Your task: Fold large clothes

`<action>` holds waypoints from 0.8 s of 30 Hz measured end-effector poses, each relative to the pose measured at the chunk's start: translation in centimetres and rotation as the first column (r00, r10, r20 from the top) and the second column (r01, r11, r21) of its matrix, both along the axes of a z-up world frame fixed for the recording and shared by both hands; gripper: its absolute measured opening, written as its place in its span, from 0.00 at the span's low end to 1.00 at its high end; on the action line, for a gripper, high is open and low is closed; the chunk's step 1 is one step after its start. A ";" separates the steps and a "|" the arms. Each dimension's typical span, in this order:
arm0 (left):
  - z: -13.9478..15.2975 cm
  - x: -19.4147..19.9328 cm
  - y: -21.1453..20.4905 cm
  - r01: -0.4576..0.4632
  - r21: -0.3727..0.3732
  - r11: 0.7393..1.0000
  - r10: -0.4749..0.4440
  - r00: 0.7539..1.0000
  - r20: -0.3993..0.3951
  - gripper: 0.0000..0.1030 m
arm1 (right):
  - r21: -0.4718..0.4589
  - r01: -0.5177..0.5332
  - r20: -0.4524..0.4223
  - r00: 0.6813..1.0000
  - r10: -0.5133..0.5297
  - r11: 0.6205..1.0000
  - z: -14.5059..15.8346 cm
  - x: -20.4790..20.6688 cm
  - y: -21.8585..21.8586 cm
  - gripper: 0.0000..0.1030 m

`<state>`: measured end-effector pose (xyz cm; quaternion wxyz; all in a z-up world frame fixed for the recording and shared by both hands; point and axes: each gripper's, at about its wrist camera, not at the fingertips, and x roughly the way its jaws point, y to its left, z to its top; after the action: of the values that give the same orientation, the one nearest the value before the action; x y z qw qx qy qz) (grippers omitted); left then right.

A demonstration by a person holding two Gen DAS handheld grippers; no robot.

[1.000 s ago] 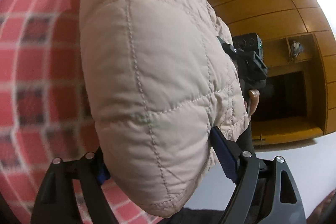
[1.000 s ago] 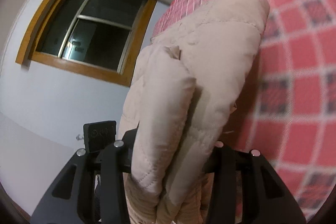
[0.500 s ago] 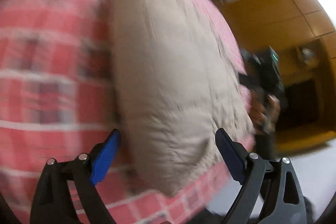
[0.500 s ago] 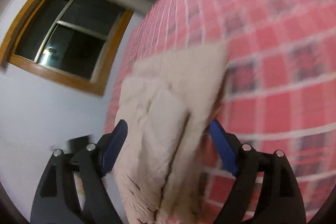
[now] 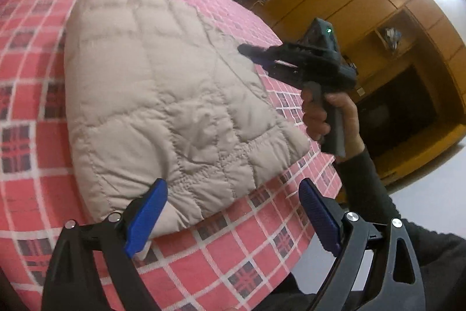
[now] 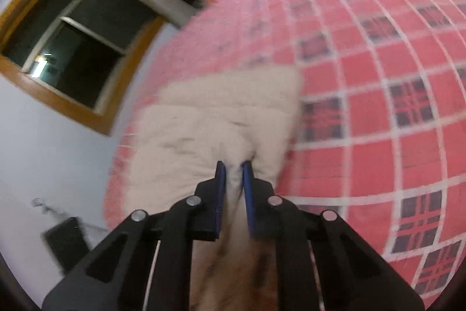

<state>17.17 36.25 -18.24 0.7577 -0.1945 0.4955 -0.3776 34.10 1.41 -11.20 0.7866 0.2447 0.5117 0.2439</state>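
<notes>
Beige quilted jacket (image 5: 163, 107) lies folded into a bundle on the red checked bedspread (image 5: 35, 72), near its front edge. Left gripper (image 5: 233, 212) has its jaws wide apart, empty, at the jacket's near edge, one blue pad just beside the fabric. Right gripper (image 6: 233, 185) looks nearly together, apparently pinching a jacket fold; blurred. Step: likely setting down the folded bundle. Next move probably calls for freeing the right side's pinch and flattening.

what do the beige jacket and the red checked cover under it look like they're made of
Beige jacket: looks like a thin, matte synthetic shell over soft padding, judging by its stitched, puffy quilted squares. Red checked cover: seems to be woven cloth, probably cotton, flat and dull with a plaid pattern.
</notes>
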 end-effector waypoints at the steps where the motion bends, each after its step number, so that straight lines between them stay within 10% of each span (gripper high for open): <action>1: 0.4 0.0 0.2 0.010 -0.012 1.000 -0.010 1.000 -0.015 0.89 | -0.010 -0.006 -0.006 1.000 0.006 1.000 -1.0 -0.1 0.0 0.13; 9: 6.9 8.0 5.7 -0.103 -0.082 0.991 0.112 0.988 0.108 0.90 | 0.004 -0.043 0.147 0.988 0.042 0.999 5.0 -2.0 0.3 0.16; 15: 0.6 16.9 4.8 -0.157 0.010 0.988 0.157 0.985 -0.068 0.90 | -0.167 -0.128 0.055 0.989 0.139 0.978 1.6 -1.4 2.9 0.08; 24: 4.6 11.9 5.4 -0.151 -0.086 0.985 0.154 0.988 0.026 0.90 | -0.247 -0.182 0.181 0.956 0.230 0.952 7.0 -7.8 3.6 0.12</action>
<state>29.10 41.68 -13.62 0.7835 -0.2572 0.4503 -0.3422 26.32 5.05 -4.18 0.8286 0.0712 0.4741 0.2891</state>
